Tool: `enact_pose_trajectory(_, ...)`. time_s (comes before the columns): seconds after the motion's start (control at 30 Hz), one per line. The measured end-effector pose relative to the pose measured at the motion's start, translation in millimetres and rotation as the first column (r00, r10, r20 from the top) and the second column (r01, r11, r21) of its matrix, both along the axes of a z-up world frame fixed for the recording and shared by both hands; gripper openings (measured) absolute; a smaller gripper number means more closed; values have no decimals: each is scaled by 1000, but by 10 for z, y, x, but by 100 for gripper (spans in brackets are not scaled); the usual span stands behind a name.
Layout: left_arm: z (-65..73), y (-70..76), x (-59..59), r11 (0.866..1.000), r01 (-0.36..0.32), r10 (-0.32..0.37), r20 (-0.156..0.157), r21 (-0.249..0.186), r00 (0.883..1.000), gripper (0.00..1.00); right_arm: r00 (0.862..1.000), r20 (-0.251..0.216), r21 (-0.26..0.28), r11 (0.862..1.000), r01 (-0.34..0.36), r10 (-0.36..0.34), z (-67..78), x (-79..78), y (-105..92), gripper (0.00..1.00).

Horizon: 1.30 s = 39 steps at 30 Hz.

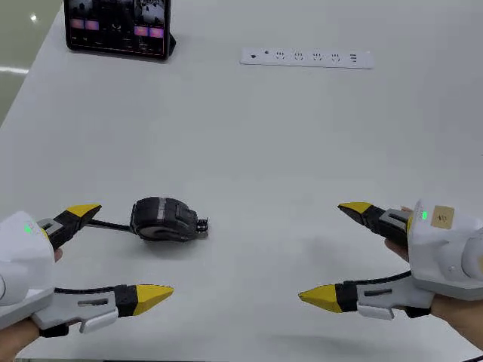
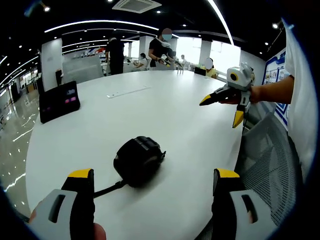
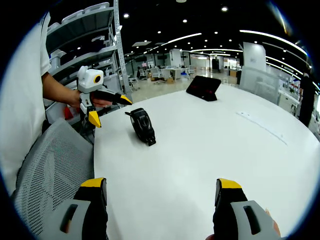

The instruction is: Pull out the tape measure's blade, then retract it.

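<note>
Tape measure [image 1: 162,219] lies on the bench [image 1: 249,136], blade housed. Left gripper [image 1: 128,249] faces it closely, fingers spread wide and empty, apparently to steady it. Right gripper [image 1: 321,250], likewise spread and empty, stands well apart.

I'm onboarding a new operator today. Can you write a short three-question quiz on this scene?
1. True or false: the left yellow-tipped gripper is shut on the black round tape measure.
2. The right yellow-tipped gripper is: A) open B) shut on the tape measure.
3. Fill in: in the head view, the white power strip lies to the ___ of the black tablet.
Key: 1 false; 2 A; 3 right.
</note>
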<state>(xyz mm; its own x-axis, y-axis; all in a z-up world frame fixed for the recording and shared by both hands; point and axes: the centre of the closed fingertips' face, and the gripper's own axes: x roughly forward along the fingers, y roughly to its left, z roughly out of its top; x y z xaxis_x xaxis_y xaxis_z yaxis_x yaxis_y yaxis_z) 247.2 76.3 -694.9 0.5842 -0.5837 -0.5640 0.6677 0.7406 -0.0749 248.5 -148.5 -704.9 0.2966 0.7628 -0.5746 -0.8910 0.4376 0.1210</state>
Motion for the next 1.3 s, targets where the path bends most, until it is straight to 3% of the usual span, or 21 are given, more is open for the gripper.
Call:
enact_pose_trajectory(0.3,-19,15,-33,1000,9,-9,7,0,1000,99,999,21,10,1000,29,-29,21,4,-73,90)
enact_pose_trajectory(0.6,-37,22,-67,999,45,-45,9,27,999,99,999,30,2,1000,31,-31,23,-36,-119,95)
enact_pose_trajectory(1.3,-36,86,-146,996,70,-71,13,51,997,99,999,17,-23,999,28,-27,0,-84,-218,96)
